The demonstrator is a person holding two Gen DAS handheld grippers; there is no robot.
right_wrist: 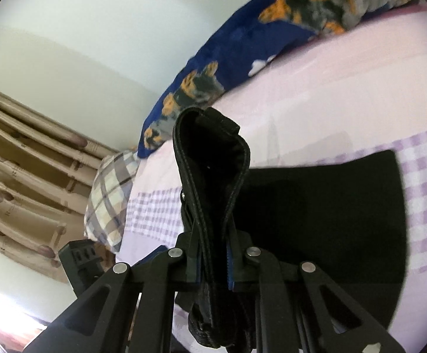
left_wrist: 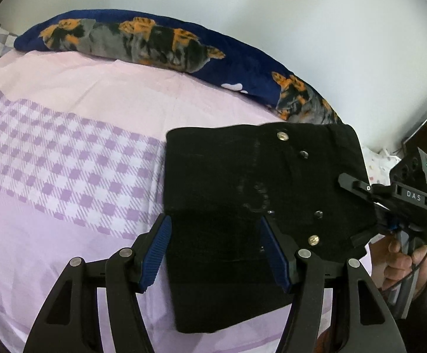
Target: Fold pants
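The black pants (left_wrist: 243,194) lie folded on the bed, with the waist part with metal buttons lifted on the right. My left gripper (left_wrist: 215,245) is open, its blue pads on either side of the lower folded part. My right gripper (left_wrist: 357,209) sits at the pants' right edge, shut on the waistband. In the right wrist view my right gripper (right_wrist: 213,261) is shut on the waistband (right_wrist: 210,158), which stands up in a loop between the fingers. The rest of the pants (right_wrist: 325,211) lie flat on the bed behind.
The bed has a pink and purple checked sheet (left_wrist: 66,158). A blue dog-print blanket (left_wrist: 154,41) lies along the wall side. A plaid pillow (right_wrist: 110,194) and beige curtains (right_wrist: 22,161) are at the left in the right wrist view.
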